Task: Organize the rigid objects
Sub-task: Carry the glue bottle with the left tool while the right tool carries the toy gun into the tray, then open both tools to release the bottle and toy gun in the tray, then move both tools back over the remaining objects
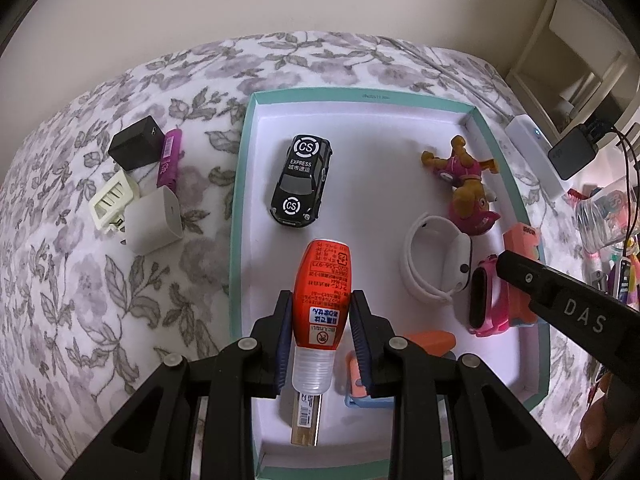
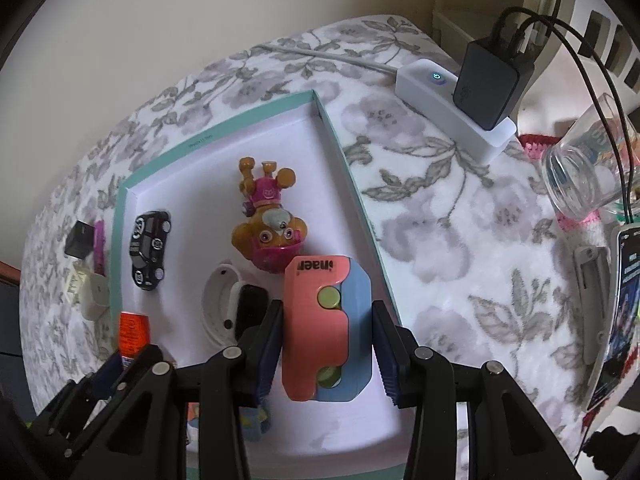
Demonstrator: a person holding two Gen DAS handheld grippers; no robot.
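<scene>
Two views, both looking down into one tray.

Left wrist view:
- Left gripper [image 1: 320, 320]: clenching on red glue-type bottle w/ clear ribbed cap [image 1: 322, 292]; blue pads pressing its sides, cap end toward cam.
- Bottle spot: hanging over teal-rimmed white cardboard tray [image 1: 244, 152], near its left wall; can't tell if touching floor.
- Tray contents: black toy car w/ "CS EXPRESS" print [image 1: 301, 182] sitting upper mid; white smartwatch w/ looped band [image 1: 438, 264] lying right of bottle; pink kids' watch [image 1: 490, 300] just beside it; brown-and-pink dog figurine [image 1: 470, 184] lying by right wall.
- Under bottle: narrow barcode-labelled stick [image 1: 306, 420] lying on tray floor.
- Outside tray, left, on floral grey-white cloth [image 1: 80, 280]: black cube adapter [image 1: 136, 142], purple stick [image 1: 170, 158], cream plug [image 1: 112, 200], white cube charger [image 1: 154, 220], all bunching close.
- Right gripper: black finger marked "DAS" [image 1: 560, 296] reaching in from right.

Right wrist view:
- Right gripper [image 2: 326, 336]: gripping pink-and-blue plastic block w/ green round buttons [image 2: 326, 328]; left pad pressing on it, right pad at its edge.
- Block spot: over tray's right part, next to dog figurine's head.
- Beyond tray: white power strip [image 2: 452, 108] carrying black charger w/ cables [image 2: 490, 80]; clear glass [image 2: 588, 164] lying tilted at far right.
</scene>
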